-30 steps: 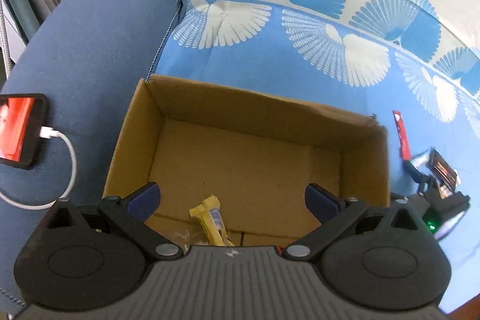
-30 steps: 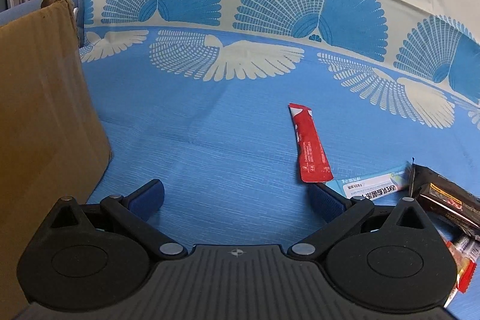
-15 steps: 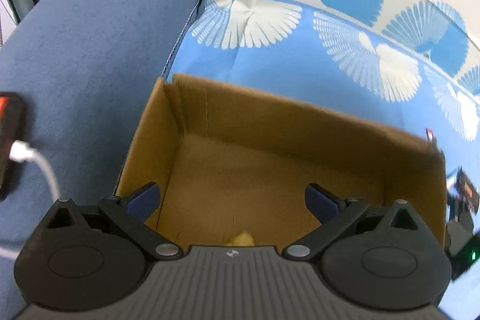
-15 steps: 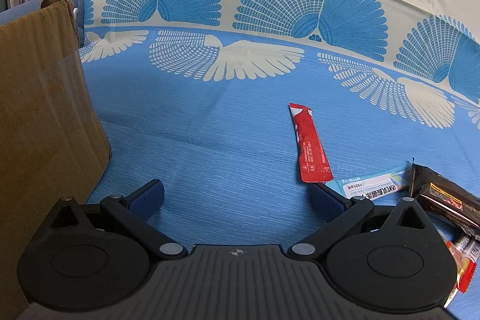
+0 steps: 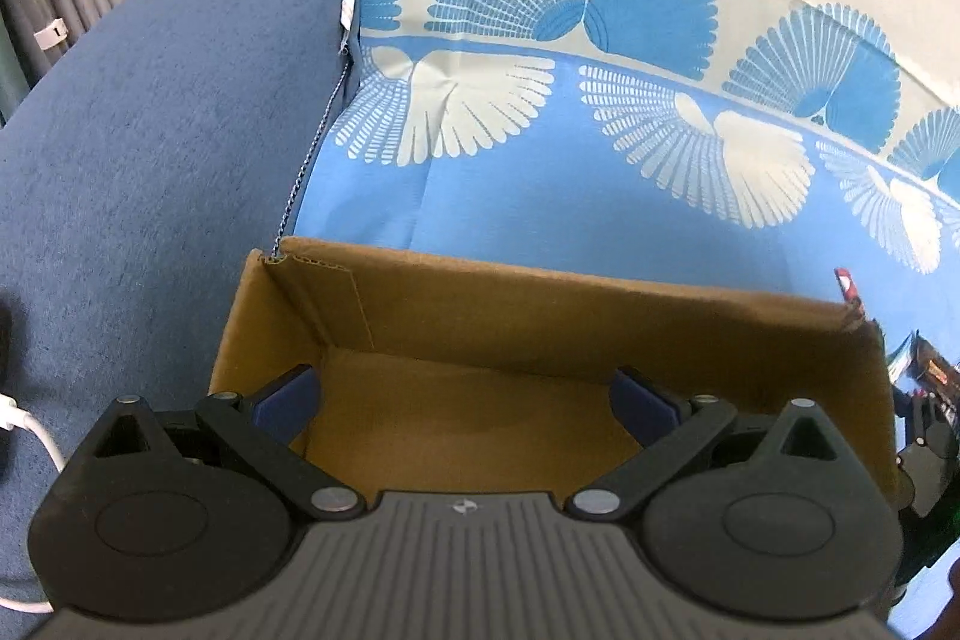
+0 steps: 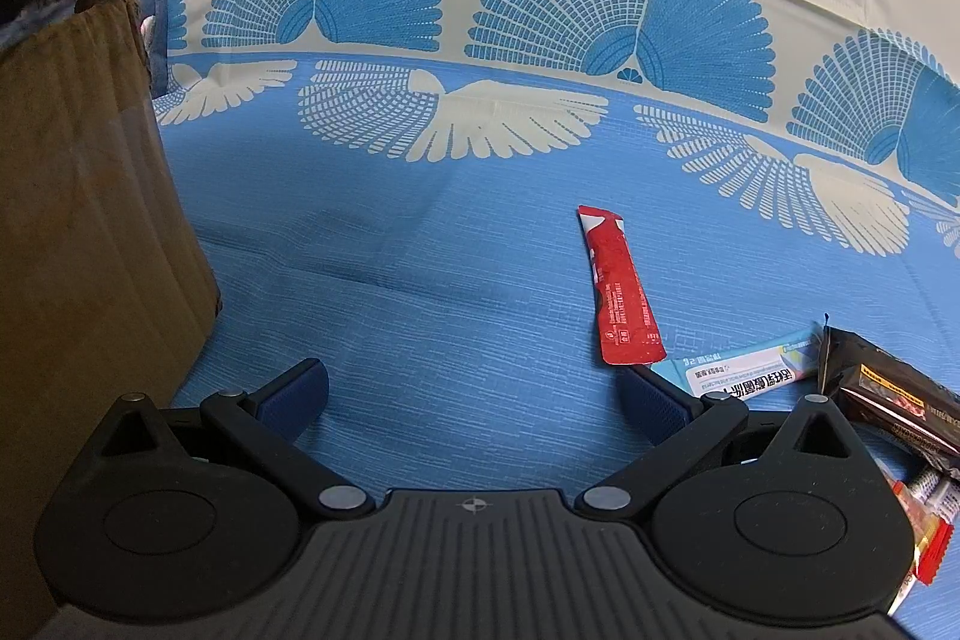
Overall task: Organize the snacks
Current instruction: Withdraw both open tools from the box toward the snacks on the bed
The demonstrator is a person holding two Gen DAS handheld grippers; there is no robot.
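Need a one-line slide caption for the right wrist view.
Open right gripper hovers over blue cloth, red sachet ahead, cardboard box at left.

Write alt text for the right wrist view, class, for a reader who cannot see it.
An open, empty right gripper hovers over a blue fan-patterned cloth. A red snack stick lies ahead; a pale blue packet and a dark wrapper lie to its right. A cardboard box stands at the left edge.

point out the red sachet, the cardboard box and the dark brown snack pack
red sachet (image 6: 621,289), right wrist view, middle of the packet
cardboard box (image 5: 540,304), left wrist view, inner far wall
dark brown snack pack (image 6: 888,388), right wrist view, top face
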